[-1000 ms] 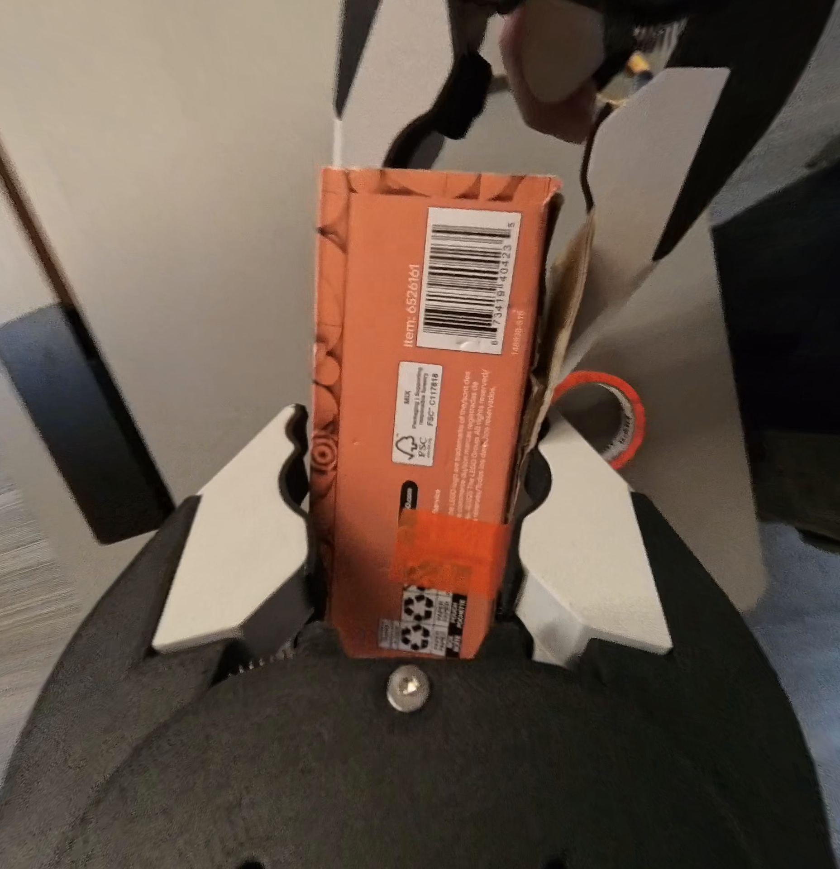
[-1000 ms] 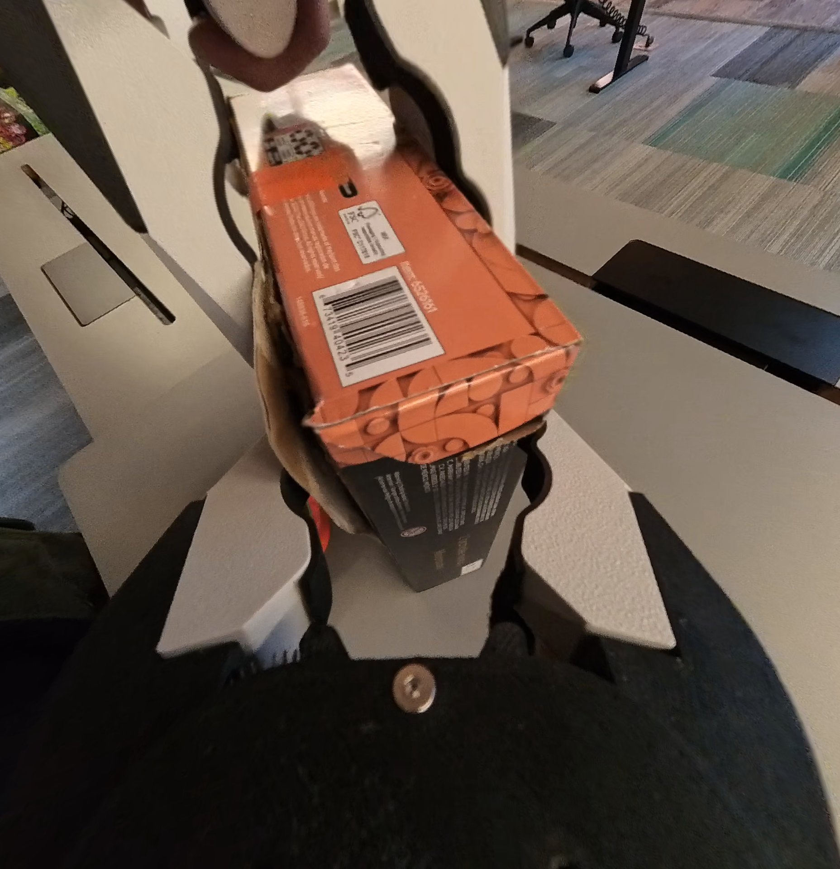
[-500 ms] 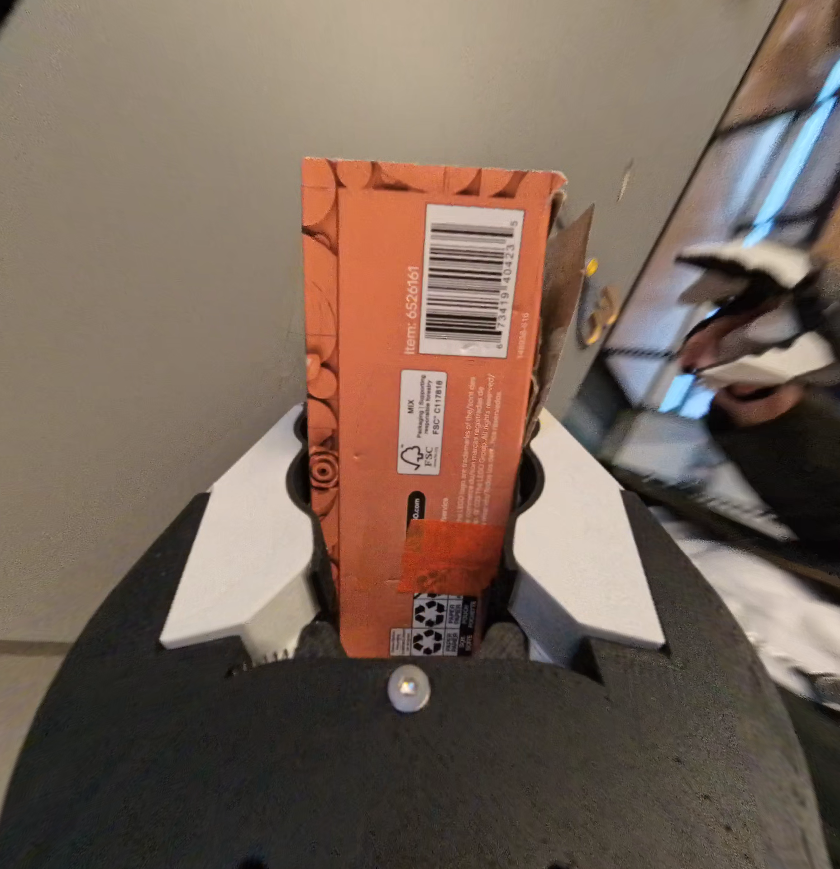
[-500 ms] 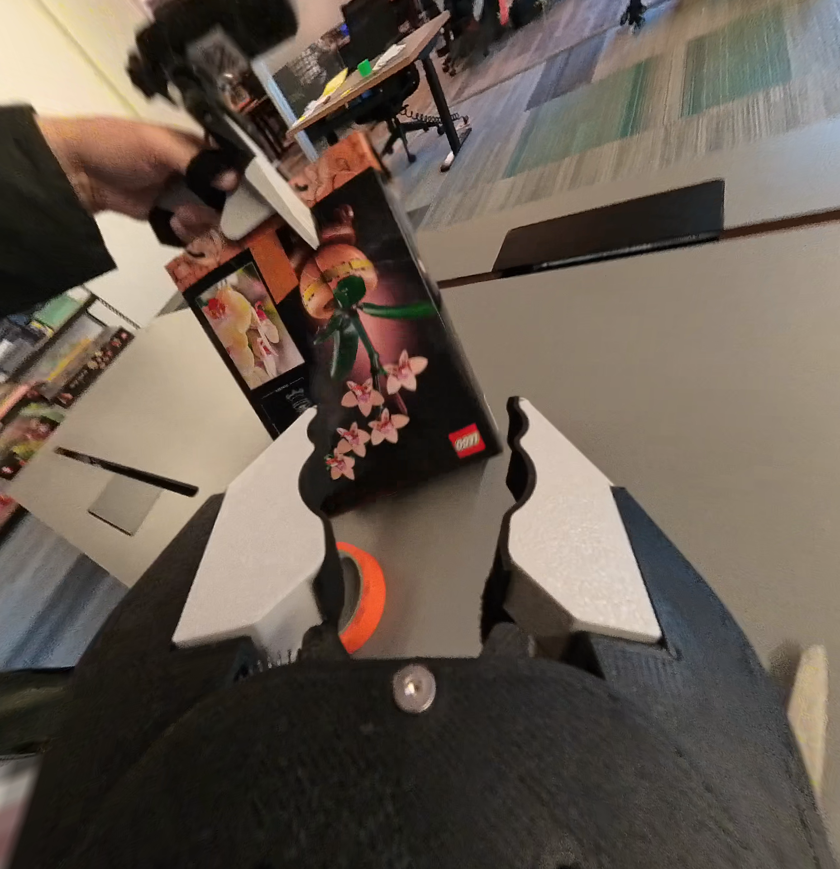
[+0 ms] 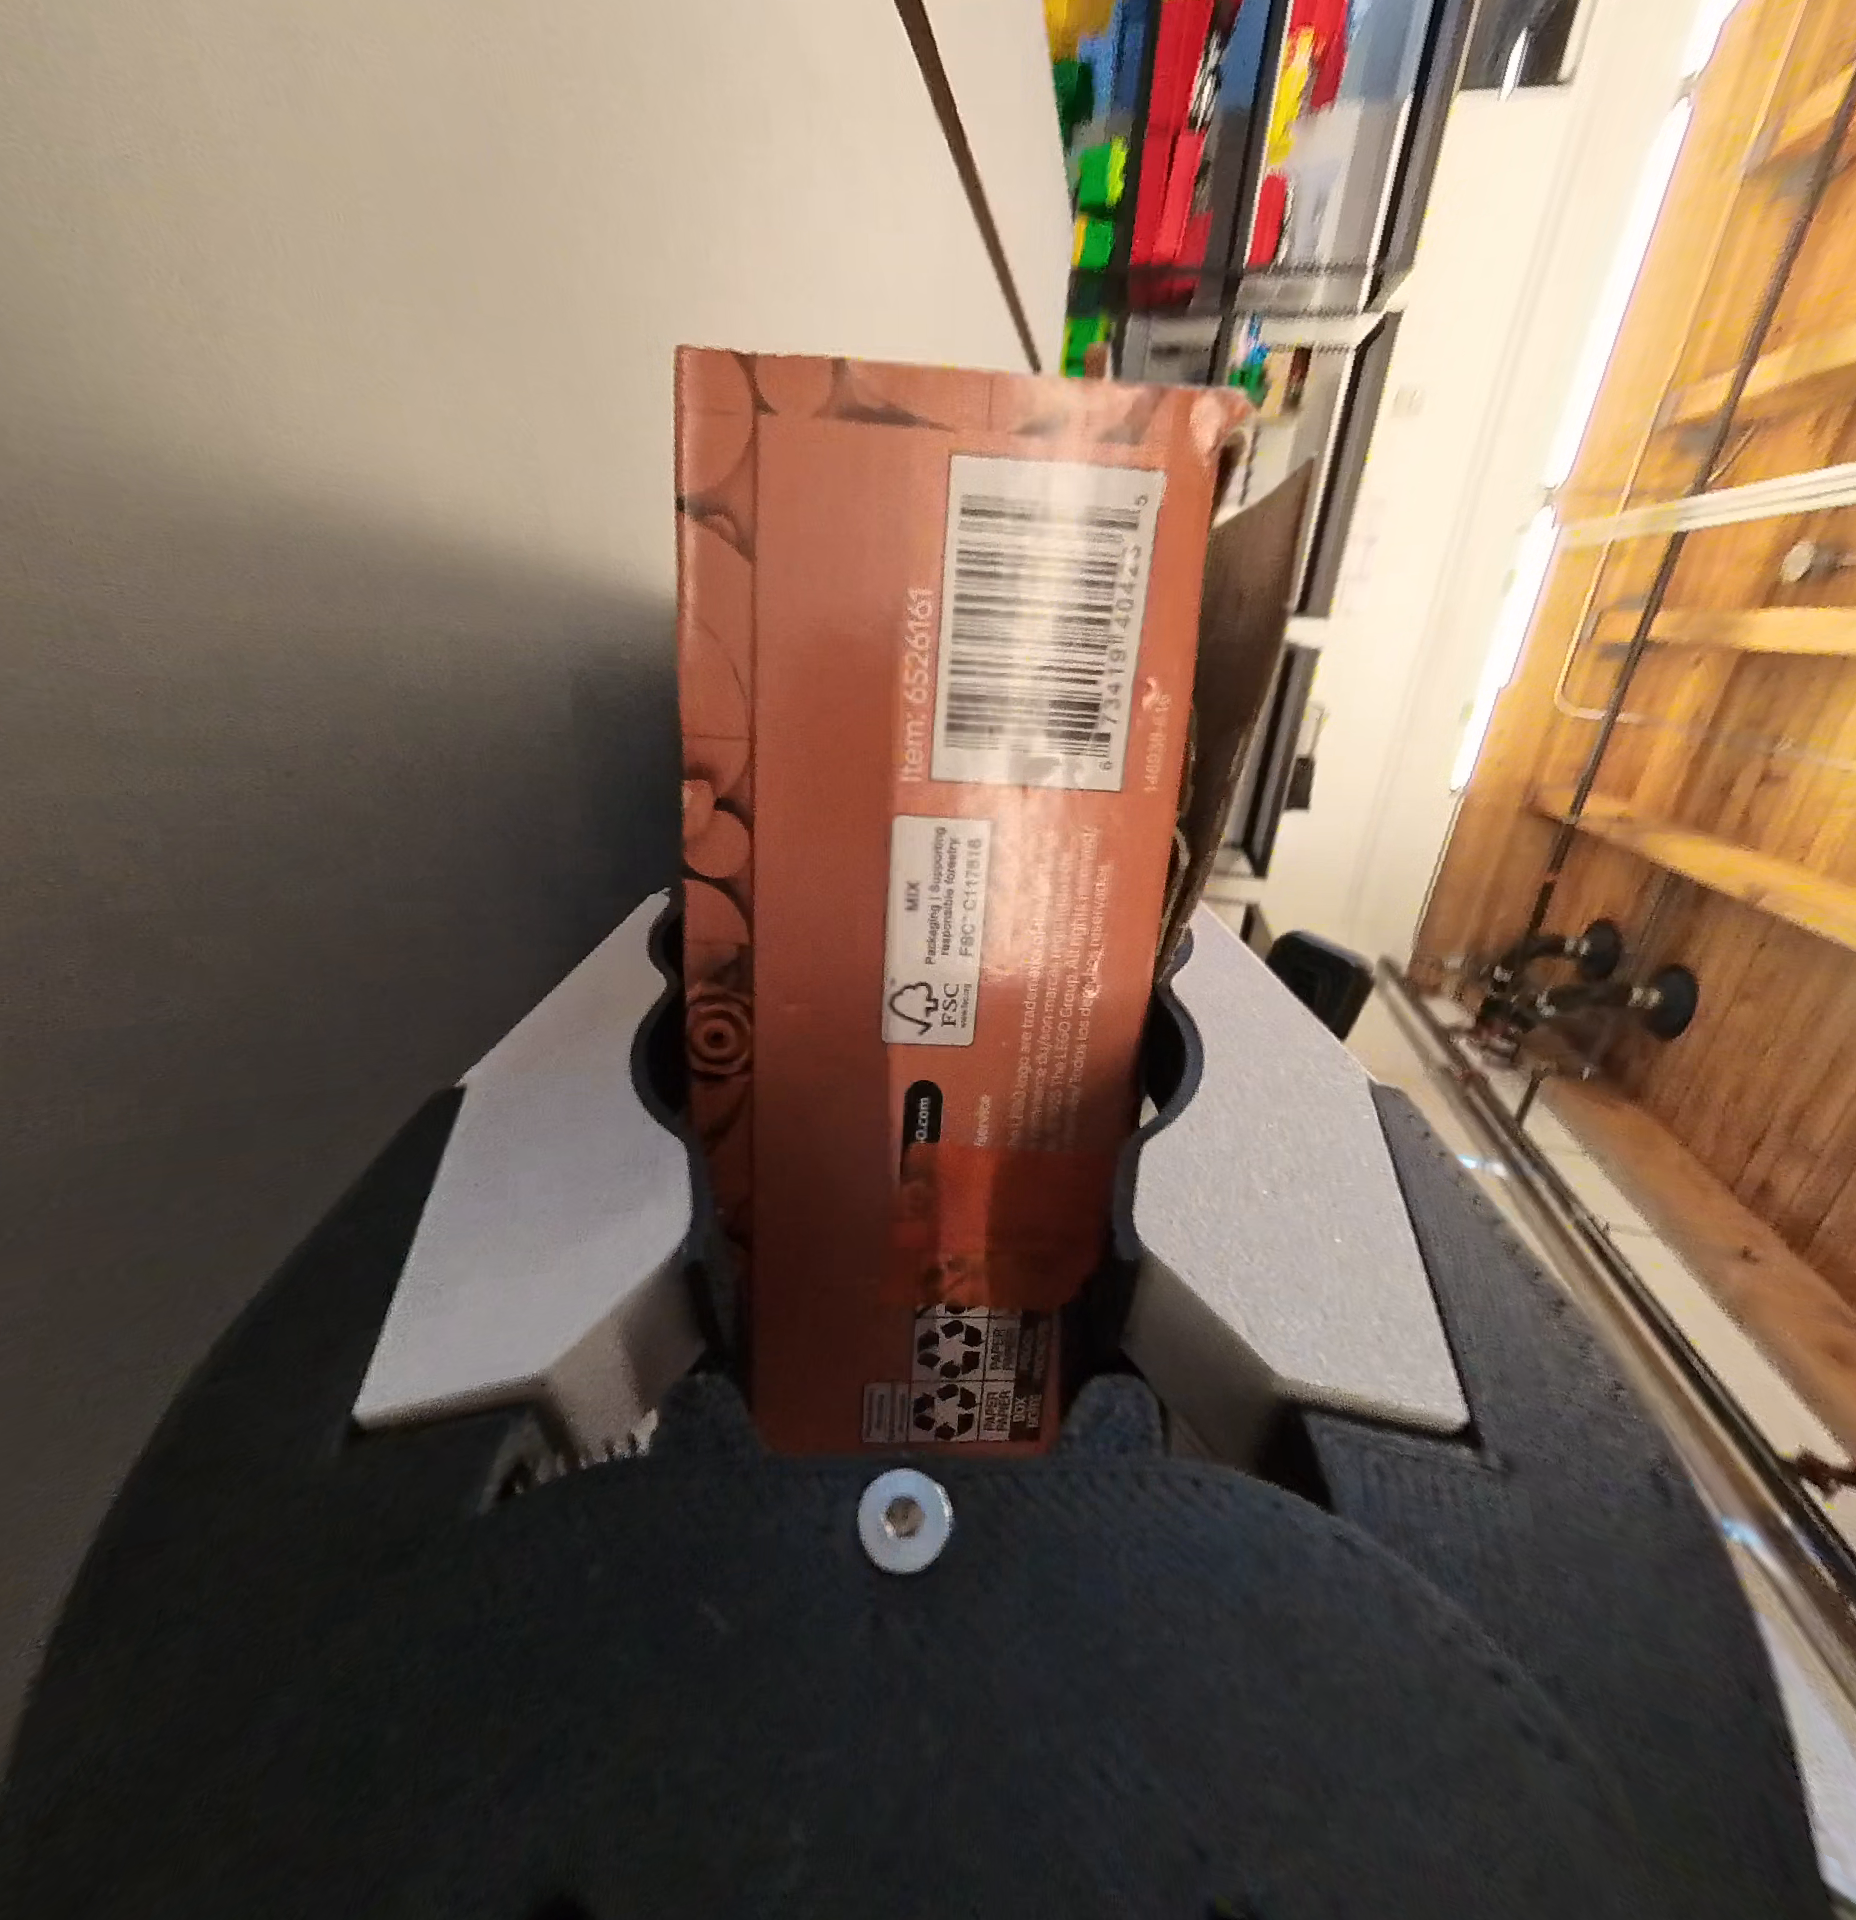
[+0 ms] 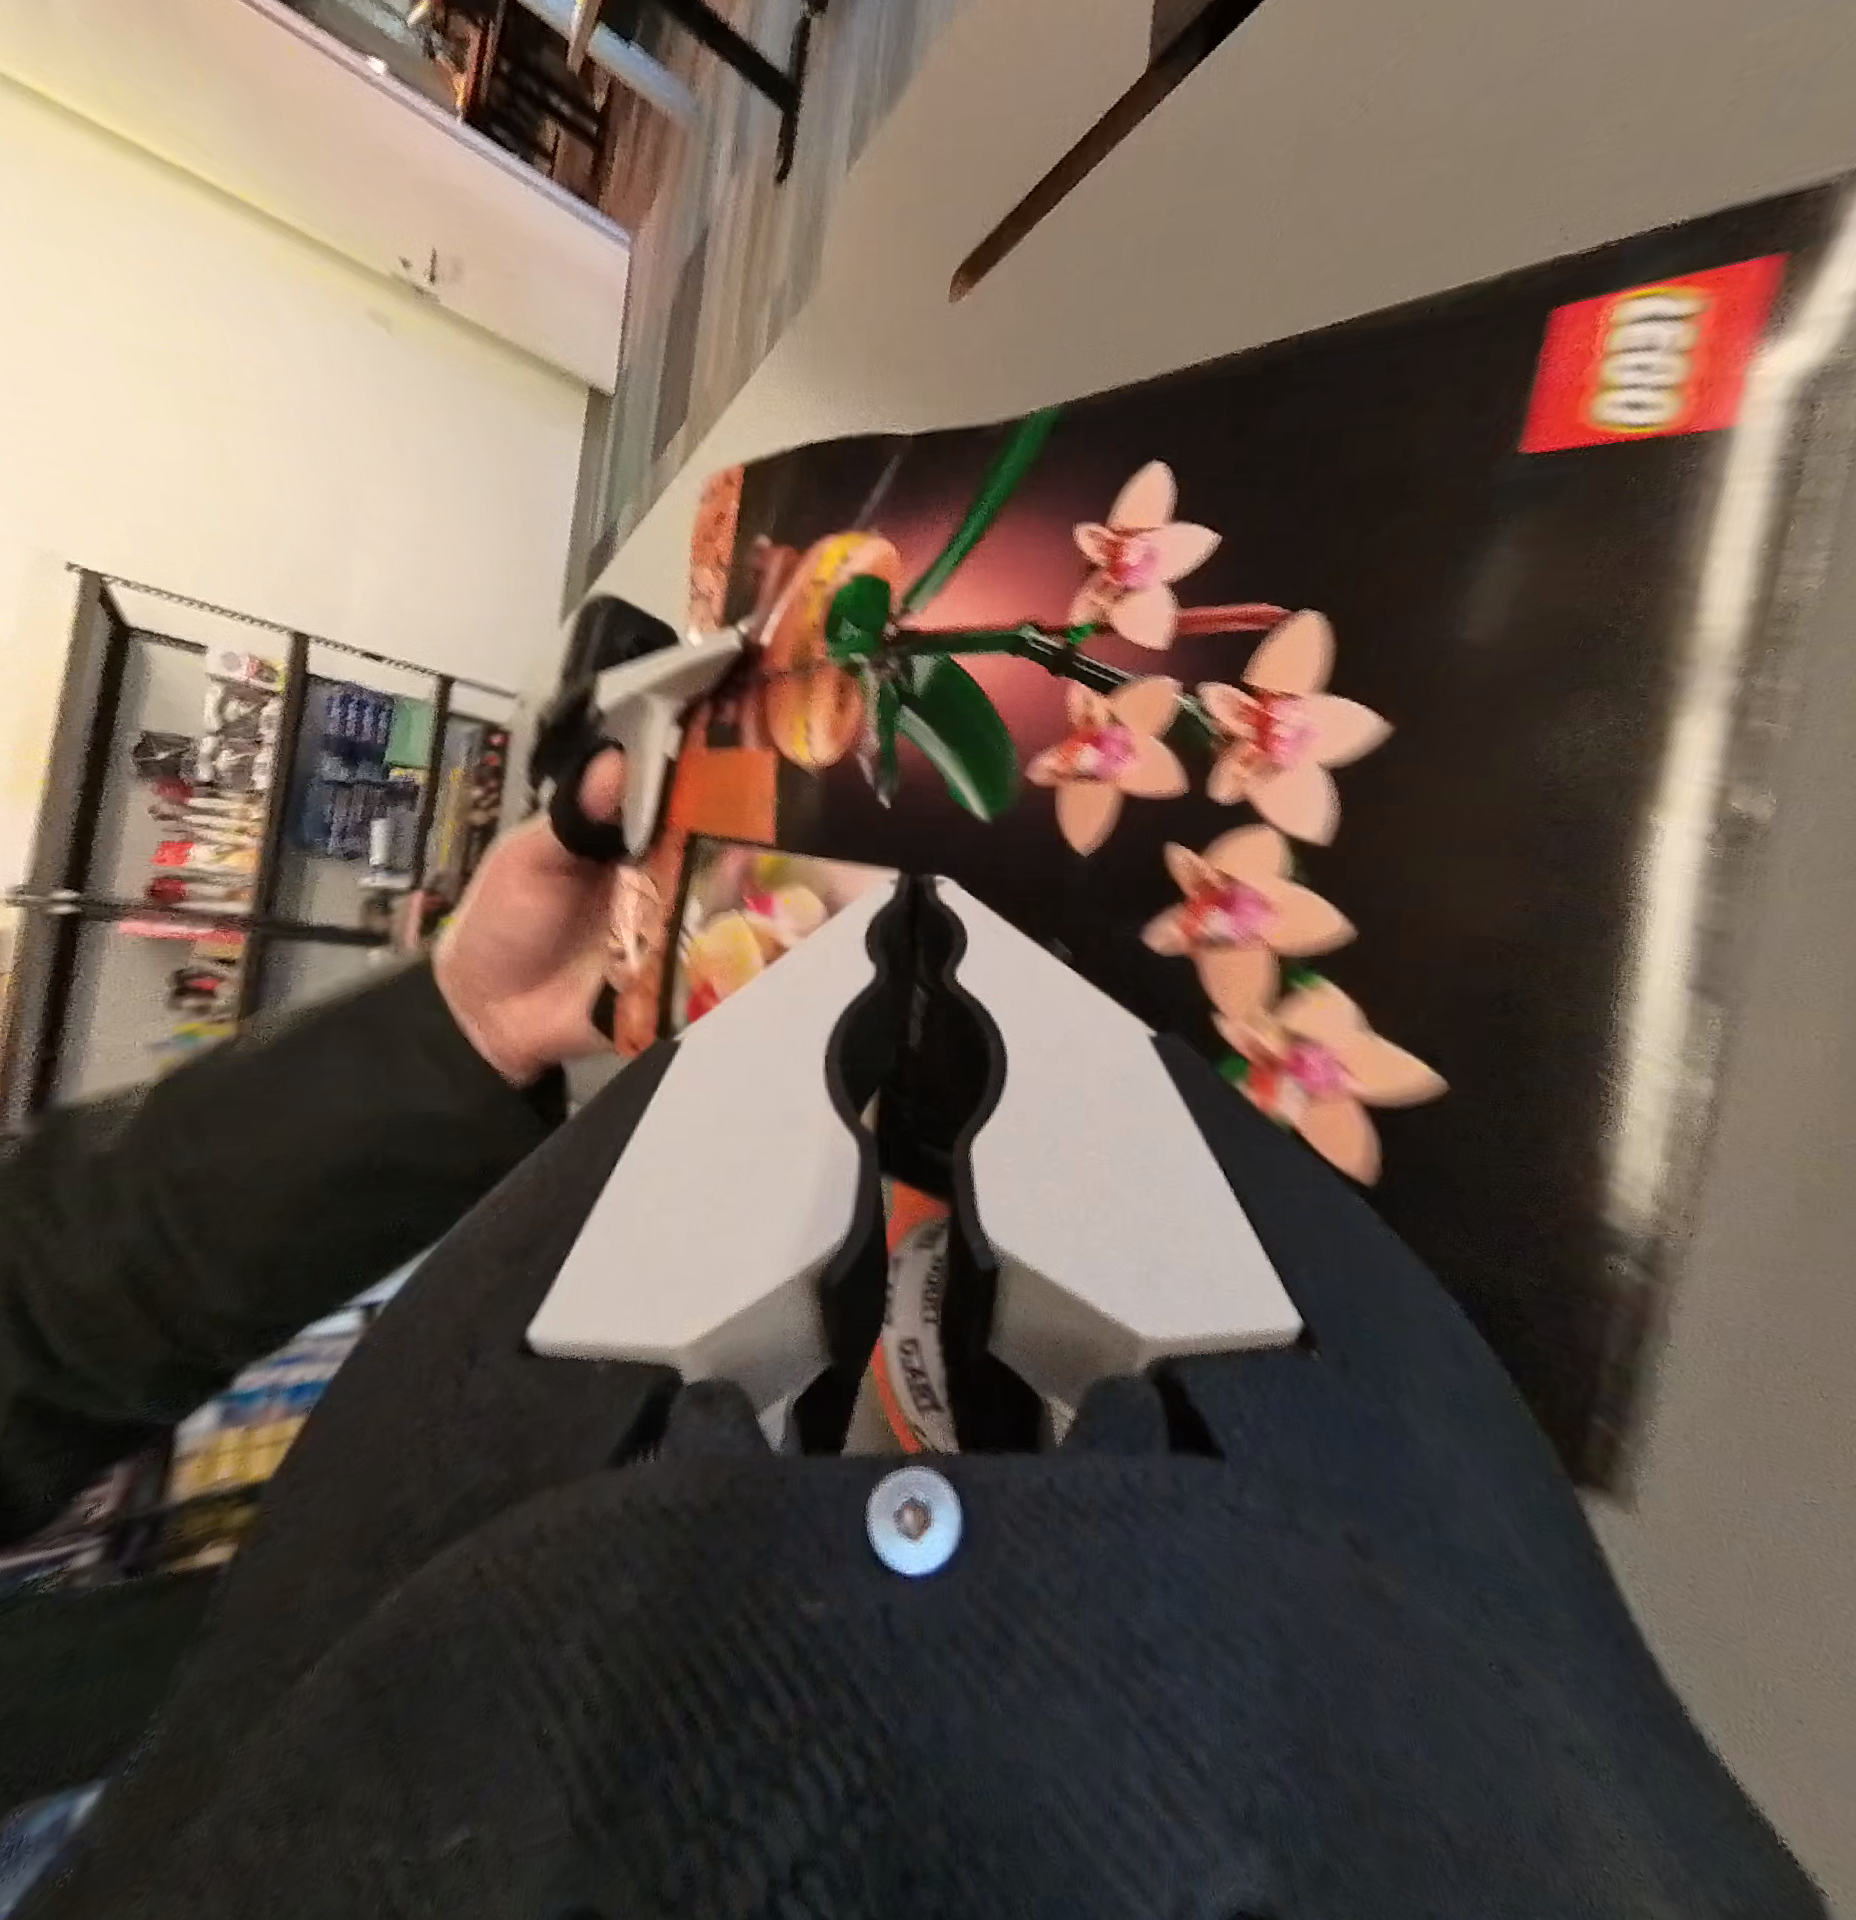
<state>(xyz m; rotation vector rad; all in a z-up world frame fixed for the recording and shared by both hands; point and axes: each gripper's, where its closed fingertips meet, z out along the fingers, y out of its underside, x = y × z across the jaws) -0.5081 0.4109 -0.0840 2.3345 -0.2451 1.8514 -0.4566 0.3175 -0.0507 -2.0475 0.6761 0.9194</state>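
Your left gripper (image 5: 919, 1039) has its white fingers (image 5: 550, 1195) clenched on the narrow orange side of a cardboard box (image 5: 965, 831), one finger pressed against each long edge. That side carries a white barcode label (image 5: 1049, 618) near its far end and a strip of orange tape (image 5: 997, 1221) close to the fingers. A brown flap of the box's far end (image 5: 1251, 644) stands open on the right. Behind the box is a pale grey desk (image 5: 332, 416), with blurred shelves of bright coloured boxes (image 5: 1215, 156) and a wooden wall (image 5: 1682, 727) off to the right.

In your right wrist view the same box (image 6: 1423, 727) shows its broad black face printed with pink flowers and a green stem, with a red logo square in one corner. It is held up over the grey desk (image 6: 1423, 156). Your left gripper (image 6: 664, 696) grips it at its far orange edge, and your left hand (image 6: 529, 935), in a dark sleeve (image 6: 228, 1195), wraps the handle.

Your right gripper (image 6: 911, 904) has its fingers (image 6: 737, 1164) pressed together at the tips, and no object is pinched between them. Through the gap nearer their base you can see part of an orange roll of tape (image 6: 919, 1320); whether the fingers touch it I cannot tell. The gripper's tips sit in front of the box's lower edge, and contact there is unclear because of blur.
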